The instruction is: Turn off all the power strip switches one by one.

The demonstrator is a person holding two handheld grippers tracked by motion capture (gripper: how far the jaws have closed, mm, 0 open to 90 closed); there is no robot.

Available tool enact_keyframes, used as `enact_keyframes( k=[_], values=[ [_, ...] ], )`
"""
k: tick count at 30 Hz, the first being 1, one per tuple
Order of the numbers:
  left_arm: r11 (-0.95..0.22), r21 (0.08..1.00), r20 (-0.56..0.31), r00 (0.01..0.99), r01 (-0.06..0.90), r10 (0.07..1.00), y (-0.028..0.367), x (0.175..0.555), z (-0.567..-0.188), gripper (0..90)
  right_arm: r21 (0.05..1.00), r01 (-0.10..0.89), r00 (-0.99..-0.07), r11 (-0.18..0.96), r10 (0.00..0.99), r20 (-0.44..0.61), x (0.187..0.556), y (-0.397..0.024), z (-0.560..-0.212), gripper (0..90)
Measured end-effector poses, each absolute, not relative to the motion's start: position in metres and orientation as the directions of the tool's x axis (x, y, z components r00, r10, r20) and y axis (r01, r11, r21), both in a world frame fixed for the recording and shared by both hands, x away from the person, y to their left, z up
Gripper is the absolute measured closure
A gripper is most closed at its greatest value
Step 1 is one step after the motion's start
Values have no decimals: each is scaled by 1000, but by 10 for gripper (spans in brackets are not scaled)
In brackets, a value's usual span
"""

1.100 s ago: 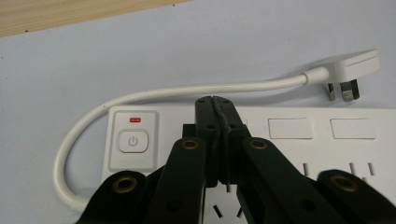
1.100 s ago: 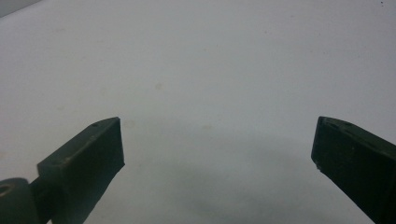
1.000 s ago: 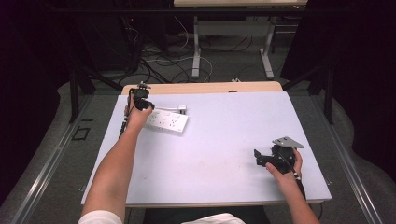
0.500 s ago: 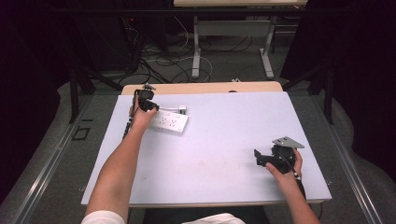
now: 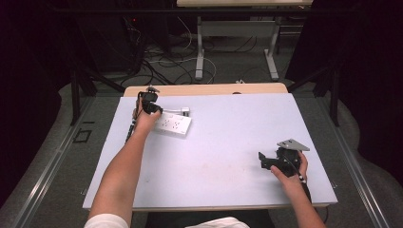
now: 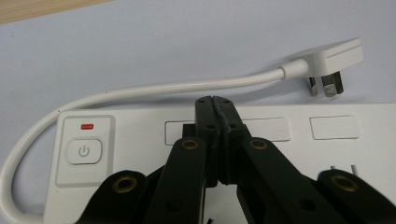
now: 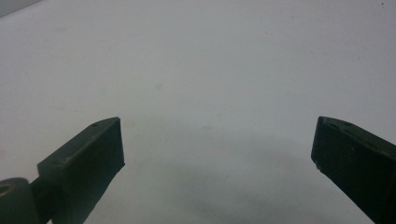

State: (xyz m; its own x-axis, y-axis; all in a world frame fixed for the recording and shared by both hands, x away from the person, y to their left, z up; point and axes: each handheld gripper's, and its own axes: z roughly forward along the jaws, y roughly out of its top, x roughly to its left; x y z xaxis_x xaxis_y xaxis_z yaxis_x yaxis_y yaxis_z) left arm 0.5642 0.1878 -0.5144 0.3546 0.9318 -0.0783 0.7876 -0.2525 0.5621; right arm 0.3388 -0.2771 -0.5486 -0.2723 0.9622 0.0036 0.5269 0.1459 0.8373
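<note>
Left gripper (image 6: 215, 100) pressed together over power strip (image 5: 174, 124) near table's (image 5: 228, 142) far-left edge; right gripper (image 5: 264, 160) spread, bare surface around.

Dark room – grey floor (image 5: 57, 156), tangled cables (image 5: 166, 57), second table's legs (image 5: 199, 52) behind.

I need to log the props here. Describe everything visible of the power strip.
The power strip is a white, flat, plastic-looking bar lying face up near the far left corner of the table. One end carries a grey power button with a small red light above it; blank rectangular labels run along its face, with sockets beside them. Its white cable loops round to an unplugged plug lying on the table beside it. The shut left claw is over its face; contact is unclear.
</note>
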Motion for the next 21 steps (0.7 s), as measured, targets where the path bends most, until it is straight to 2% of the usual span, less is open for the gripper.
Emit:
enact_keyframes(
  k=[21],
  values=[
    [-262, 565, -67, 359, 783, 931, 185, 565, -518, 899, 840, 522, -281, 147, 960, 7, 339, -277, -548, 20]
  ],
)
